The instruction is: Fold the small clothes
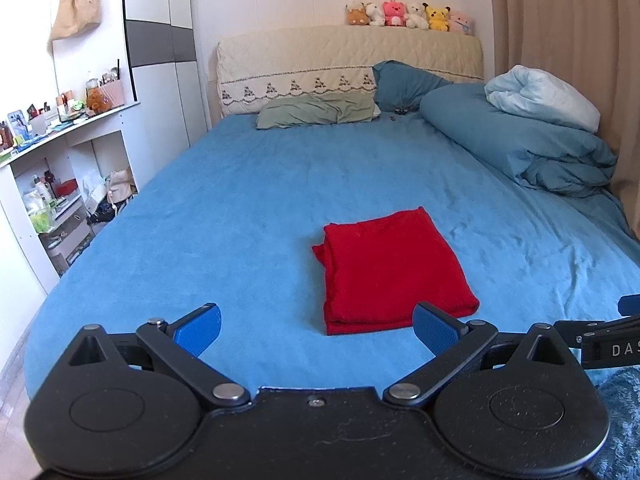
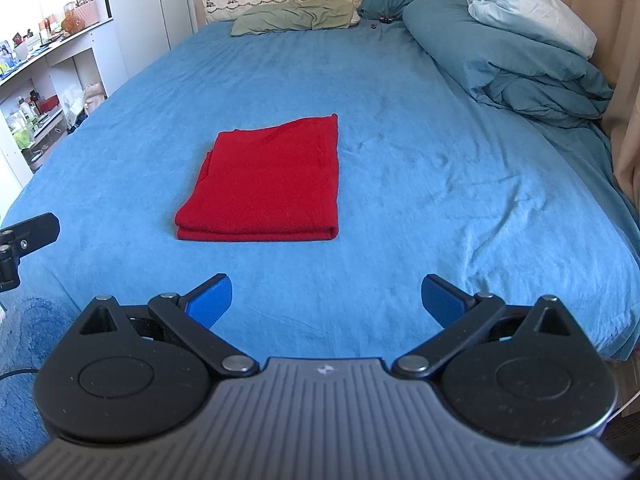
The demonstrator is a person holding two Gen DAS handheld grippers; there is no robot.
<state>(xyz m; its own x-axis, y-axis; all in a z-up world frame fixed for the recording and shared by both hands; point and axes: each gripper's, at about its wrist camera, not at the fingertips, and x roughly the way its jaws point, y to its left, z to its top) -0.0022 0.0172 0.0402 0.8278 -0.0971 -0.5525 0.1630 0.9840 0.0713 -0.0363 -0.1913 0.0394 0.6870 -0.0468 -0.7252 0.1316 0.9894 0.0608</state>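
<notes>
A red garment [image 1: 390,270] lies folded into a flat rectangle on the blue bed sheet [image 1: 240,208]; it also shows in the right wrist view [image 2: 268,184]. My left gripper [image 1: 318,330] is open and empty, held just short of the garment's near edge. My right gripper [image 2: 326,300] is open and empty, back from the garment near the foot of the bed. Part of the right gripper [image 1: 608,336] shows at the right edge of the left wrist view, and part of the left gripper [image 2: 24,236] at the left edge of the right wrist view.
A bunched teal duvet [image 1: 520,136] with a light blue blanket [image 1: 540,96] lies along the right side. Pillows [image 1: 316,112] and a headboard with plush toys [image 1: 408,14] stand at the far end. White shelves [image 1: 60,160] with clutter stand left of the bed.
</notes>
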